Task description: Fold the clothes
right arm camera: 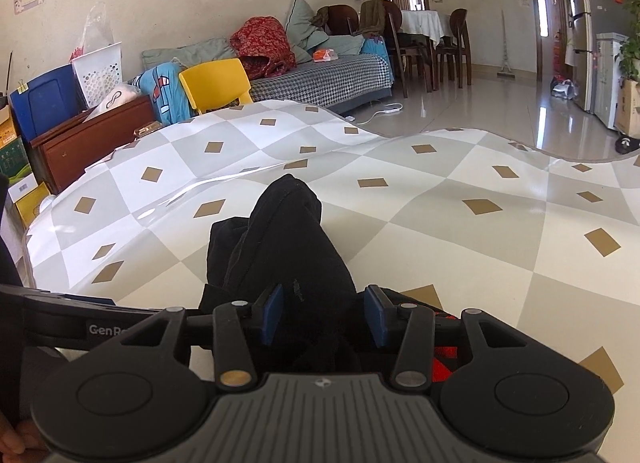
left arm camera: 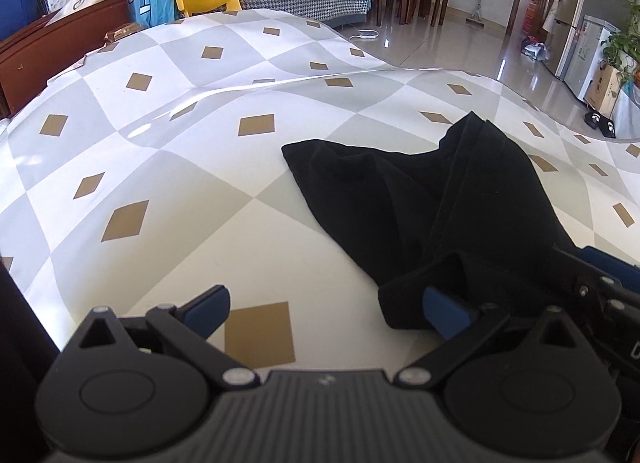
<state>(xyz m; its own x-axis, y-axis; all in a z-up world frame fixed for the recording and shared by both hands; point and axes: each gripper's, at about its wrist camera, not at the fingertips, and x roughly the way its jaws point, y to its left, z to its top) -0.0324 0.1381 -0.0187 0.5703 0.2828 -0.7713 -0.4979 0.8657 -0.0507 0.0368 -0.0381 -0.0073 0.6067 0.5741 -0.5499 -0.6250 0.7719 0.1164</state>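
Note:
A black garment (left arm camera: 432,199) lies bunched on the checked tablecloth (left arm camera: 168,191), right of centre in the left wrist view. My left gripper (left arm camera: 326,313) is open wide above the table. Its right pad (left arm camera: 444,315) sits against the garment's near corner, and only bare cloth-covered table shows between the jaws. In the right wrist view the black garment (right arm camera: 280,247) runs away from me in a long heap. My right gripper (right arm camera: 324,315) straddles its near end, jaws apart, and a small gap shows at the right pad (right arm camera: 376,315). A red and black patch (right arm camera: 444,353) shows under the right finger.
The tablecloth's far edge (right arm camera: 400,135) dips towards a shiny floor. Behind the table stand a yellow chair (right arm camera: 216,83), a sofa with piled bedding (right arm camera: 320,75) and a wooden cabinet (right arm camera: 92,135) on the left. Part of the other gripper (right arm camera: 60,319) reaches in from the left.

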